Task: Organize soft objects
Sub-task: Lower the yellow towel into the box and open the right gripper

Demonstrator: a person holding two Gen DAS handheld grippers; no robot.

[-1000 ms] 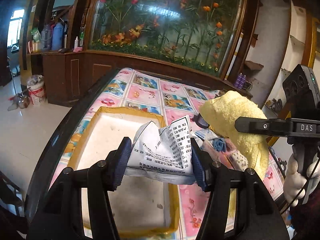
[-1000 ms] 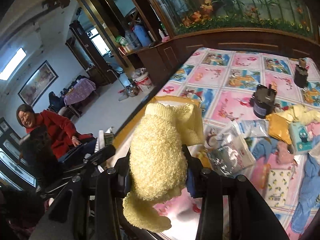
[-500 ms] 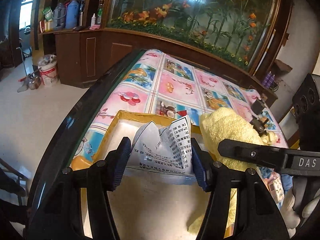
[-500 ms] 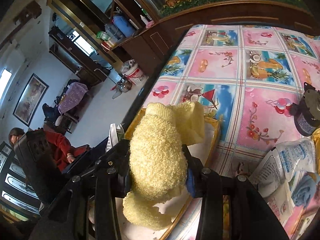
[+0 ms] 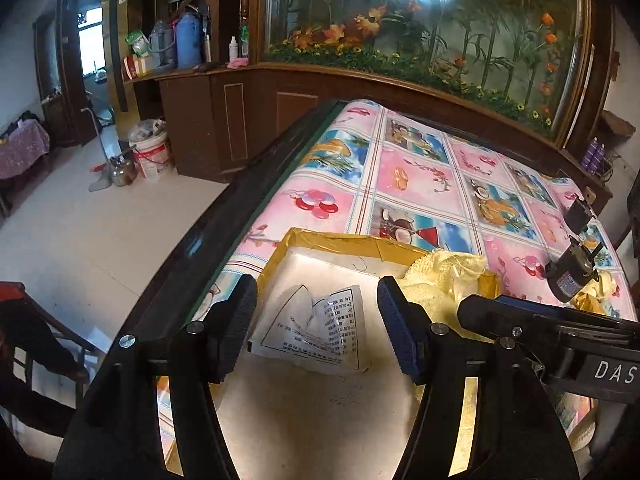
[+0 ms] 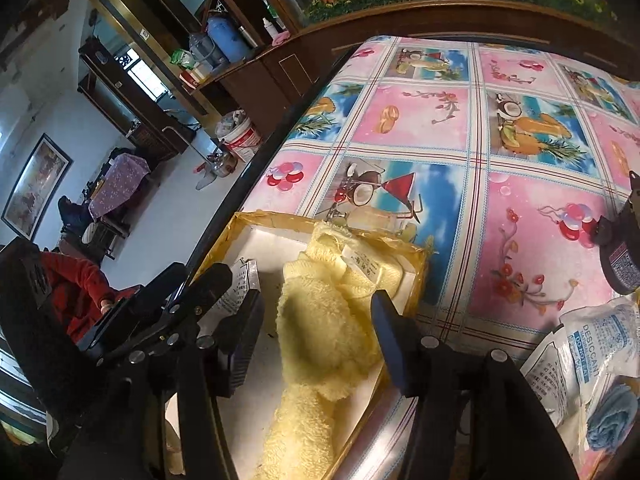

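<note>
Since earlier frame: both claws now apart, loads released. Left claw (image 5: 316, 320) spread above printed packet (image 5: 316, 330), lying inside yellow-rimmed tray (image 5: 332, 239). Right claw (image 6: 316, 336) spread around yellow towel (image 6: 320, 320), draped in tray's far corner. Step: deposit done. Next: retract, fetch remaining soft items from worktop (image 6: 520, 184) beside tray.

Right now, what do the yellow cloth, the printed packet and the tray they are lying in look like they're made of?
The yellow cloth looks like terry or fleece: fuzzy, looped pile, matte, with a sewn label. The printed packet seems a thin plastic or paper sachet; it is crinkled, with glints on its face. The tray looks like white foam or card edged with glossy tan tape, though that is uncertain.
</note>
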